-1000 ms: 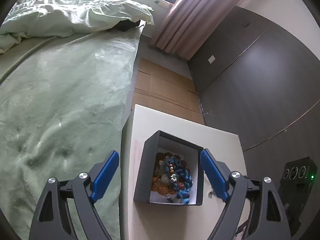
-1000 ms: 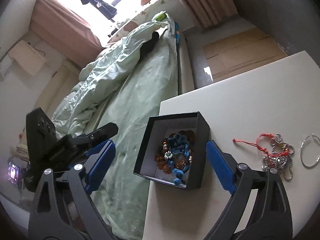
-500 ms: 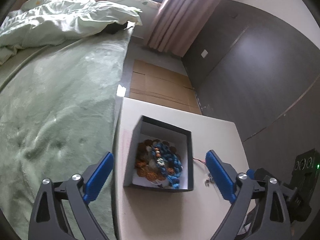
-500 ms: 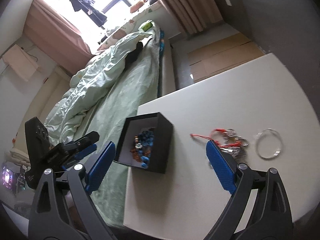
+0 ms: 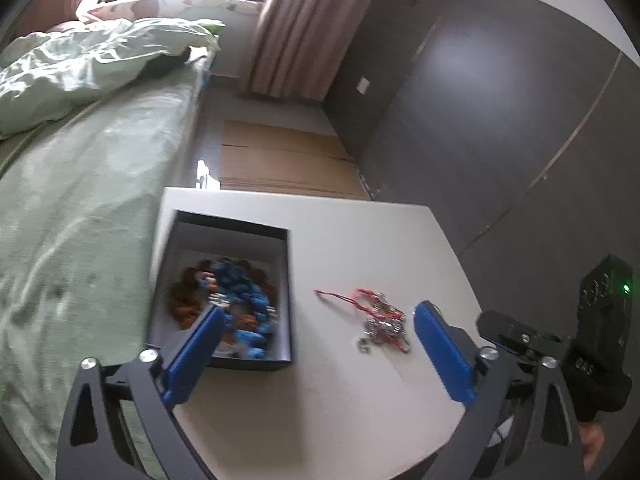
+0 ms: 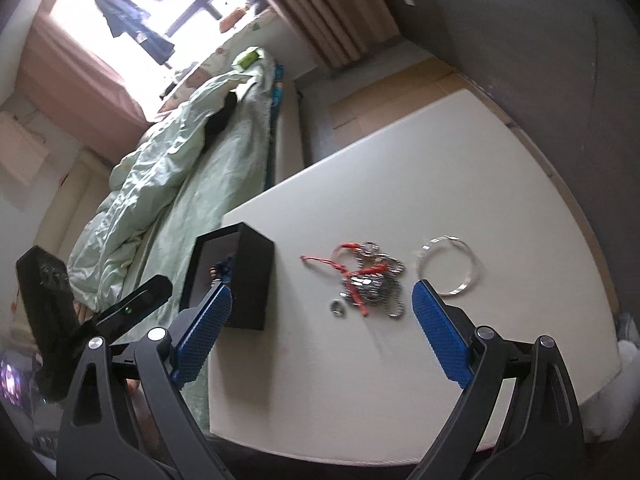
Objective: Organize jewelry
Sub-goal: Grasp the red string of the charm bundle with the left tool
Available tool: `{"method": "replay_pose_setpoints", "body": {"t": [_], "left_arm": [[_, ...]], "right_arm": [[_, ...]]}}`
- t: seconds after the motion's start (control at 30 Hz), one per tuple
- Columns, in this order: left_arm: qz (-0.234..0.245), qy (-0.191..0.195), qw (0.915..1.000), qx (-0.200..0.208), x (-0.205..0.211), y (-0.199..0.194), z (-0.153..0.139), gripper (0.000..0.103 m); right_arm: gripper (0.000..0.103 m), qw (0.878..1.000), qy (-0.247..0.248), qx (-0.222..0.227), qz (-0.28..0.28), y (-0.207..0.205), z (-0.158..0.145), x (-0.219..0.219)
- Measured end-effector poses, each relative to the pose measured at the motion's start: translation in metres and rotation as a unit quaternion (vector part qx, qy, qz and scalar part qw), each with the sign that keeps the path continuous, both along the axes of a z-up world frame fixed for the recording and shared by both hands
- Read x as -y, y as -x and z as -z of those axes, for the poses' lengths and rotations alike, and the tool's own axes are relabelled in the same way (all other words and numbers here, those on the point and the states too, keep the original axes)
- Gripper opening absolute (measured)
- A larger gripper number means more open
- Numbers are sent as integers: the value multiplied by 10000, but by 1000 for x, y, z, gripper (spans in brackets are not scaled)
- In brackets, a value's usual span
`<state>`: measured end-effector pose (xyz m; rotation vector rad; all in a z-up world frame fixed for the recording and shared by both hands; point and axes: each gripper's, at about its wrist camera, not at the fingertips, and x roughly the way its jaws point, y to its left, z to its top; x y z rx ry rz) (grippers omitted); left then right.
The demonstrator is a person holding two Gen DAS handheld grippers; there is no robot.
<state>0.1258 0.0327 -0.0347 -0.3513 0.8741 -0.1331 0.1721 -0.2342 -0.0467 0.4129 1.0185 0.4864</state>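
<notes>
Shift in view: a second before, both cameras were centred on the black box [image 5: 224,292]; at this moment both had swung to the right, so the box sat at lower left of the left wrist frame and left of centre in the right wrist frame.
Newly framed: the tangle of red cord and silver chain [image 5: 378,318] lay between the spread fingers in both views, on the white table [image 5: 360,240], just right of the box and apart from it.
Meaning for the task: by my judgement the loose pieces on the table were the next to be gathered; nothing had yet been picked up.
Left gripper [image 5: 320,350]: released, jaws wide, empty, hovering over the table.
Right gripper [image 6: 320,334]: also spread wide and empty, tangle ahead of it.
Box contents: blue and brown beaded pieces [image 5: 236,300], blurred.
Only in right wrist view: a silver bangle [image 6: 448,264] right of the tangle, and a small ring [image 6: 337,307] at its lower left edge.
Only in left wrist view: the box interior from above; the right view showed mostly its dark outer wall.
</notes>
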Motion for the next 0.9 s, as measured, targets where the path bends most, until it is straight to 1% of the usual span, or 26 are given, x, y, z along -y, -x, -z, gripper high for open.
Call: {"method": "replay_pose_setpoints", "body": {"t": [0.13, 0.2, 0.23, 0.27, 0.33, 0.4, 0.43, 0.5, 0.53, 0.57, 0.63, 0.8, 0.9], "left_arm": [[187, 108, 9997, -129, 18, -8, 8, 75], [250, 120, 9995, -174, 27, -11, 12, 73], [275, 141, 9993, -197, 31, -13, 14, 69], [298, 177, 9991, -235, 34, -16, 16, 68], [324, 265, 9987, -299, 38, -21, 21, 60], [334, 366, 9981, -379, 43, -27, 26, 56], [334, 413, 9976, -434, 45, -29, 29, 51], [357, 501, 9966, -552, 51, -36, 37, 45], [355, 553, 9960, -604, 53, -39, 41, 41], [336, 603, 9953, -680, 56, -43, 47, 40], [322, 659, 9944, -765, 60, -49, 54, 36], [237, 612, 9933, -948, 68, -63, 70, 32], [186, 626, 9920, -1076, 71, -70, 80, 32]], "right_arm": [[91, 9995, 12, -245, 183, -3, 9, 15], [91, 9988, -7, -397, 276, -5, 14, 22], [91, 9985, -22, -447, 310, -5, 16, 25], [91, 9980, -27, -511, 364, -6, 17, 29], [91, 9971, -8, -606, 451, -8, 20, 35], [91, 9960, -8, -712, 535, -8, 24, 39], [91, 9953, -16, -774, 586, -9, 26, 42], [89, 9934, -56, -900, 715, -10, 30, 47], [83, 9928, -76, -935, 751, -11, 31, 49], [80, 9918, -96, -987, 801, -12, 33, 51], [79, 9899, -112, -1069, 929, -15, 35, 55], [78, 9873, -186, -1120, 1110, -18, 35, 63], [78, 9870, -204, -1125, 1127, -22, 35, 65]]}}
